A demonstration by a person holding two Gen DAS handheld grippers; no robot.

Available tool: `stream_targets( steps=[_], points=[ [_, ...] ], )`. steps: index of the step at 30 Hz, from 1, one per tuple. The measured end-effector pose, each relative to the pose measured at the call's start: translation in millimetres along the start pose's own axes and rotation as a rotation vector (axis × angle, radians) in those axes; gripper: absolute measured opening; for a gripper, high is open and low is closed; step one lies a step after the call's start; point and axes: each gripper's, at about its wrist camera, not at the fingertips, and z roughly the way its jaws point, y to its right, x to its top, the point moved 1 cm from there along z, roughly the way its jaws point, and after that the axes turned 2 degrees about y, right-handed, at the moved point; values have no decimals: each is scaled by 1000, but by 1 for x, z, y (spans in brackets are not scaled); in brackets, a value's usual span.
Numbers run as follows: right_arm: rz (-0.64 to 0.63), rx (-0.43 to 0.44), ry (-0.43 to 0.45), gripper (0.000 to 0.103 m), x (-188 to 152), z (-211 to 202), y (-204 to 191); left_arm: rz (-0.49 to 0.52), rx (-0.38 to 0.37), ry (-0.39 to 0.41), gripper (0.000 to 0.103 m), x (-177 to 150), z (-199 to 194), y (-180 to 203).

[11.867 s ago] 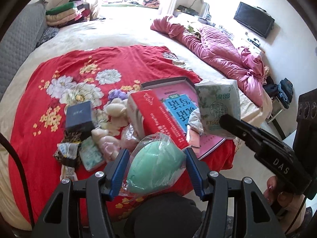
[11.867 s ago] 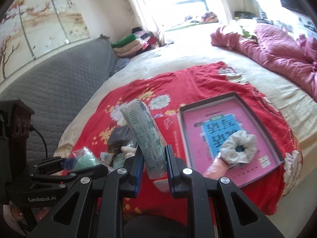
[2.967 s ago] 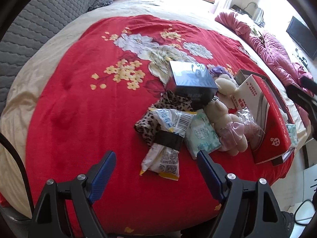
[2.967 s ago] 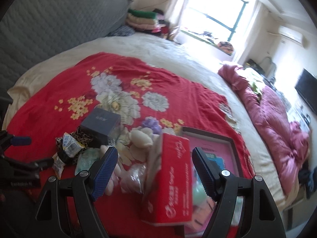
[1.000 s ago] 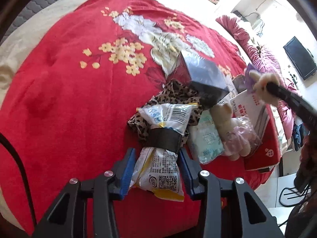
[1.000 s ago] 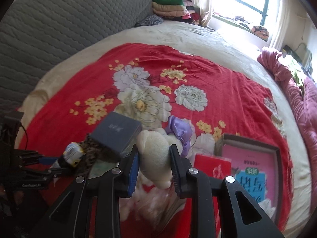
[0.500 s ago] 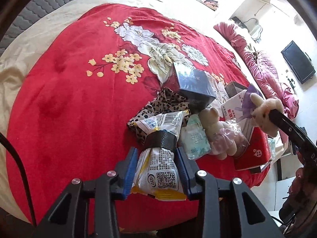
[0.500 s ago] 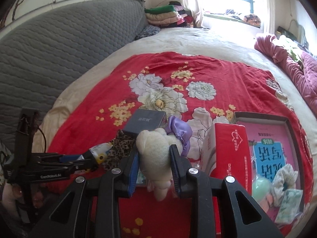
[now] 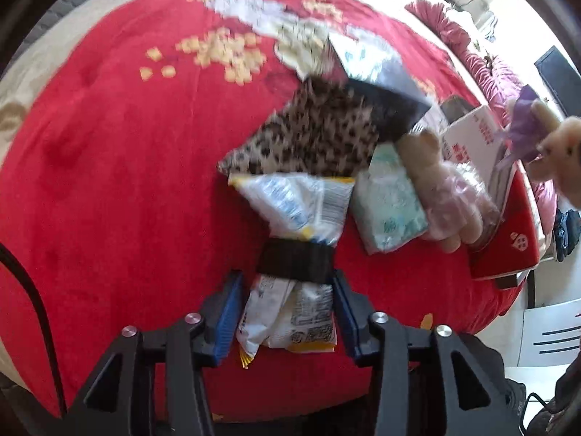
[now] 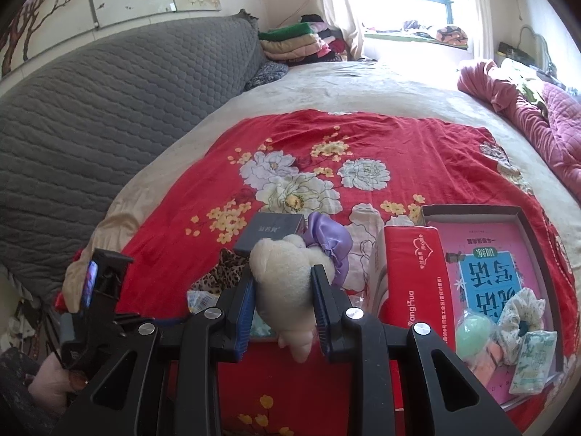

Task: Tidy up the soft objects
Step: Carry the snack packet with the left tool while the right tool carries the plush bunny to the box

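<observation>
Transport is the step in hand: the right gripper (image 10: pixel 283 299) pinches a cream plush toy (image 10: pixel 281 276) above the bed, and the left gripper (image 9: pixel 287 307) pinches a snack packet (image 9: pixel 294 290) bound with a black band. Ahead and right of the right gripper lies the open pink box (image 10: pixel 472 214), already holding soft items. Judging by that, the next move calls for carrying both over it and releasing.

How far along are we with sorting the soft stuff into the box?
Done: green ball, floral scrunchie and tissue pack sit in the pink box.
In hand: right gripper holds the cream plush; left gripper clamps the snack bag.
Left: leopard cloth, wipes pack, dressed bear.
</observation>
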Motion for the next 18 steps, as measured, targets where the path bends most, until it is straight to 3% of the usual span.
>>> stream_targets(
  steps=[4, 13, 18],
  points=[
    [12, -3, 14, 30, 0, -4, 2, 34, 45, -3, 48, -2, 5, 7],
    [37, -4, 45, 30, 3, -17, 9, 12, 6, -5, 44, -4, -12, 2],
    [55, 1, 67, 30, 5, -28, 13, 43, 23, 46, 44, -5, -39, 16]
  ],
)
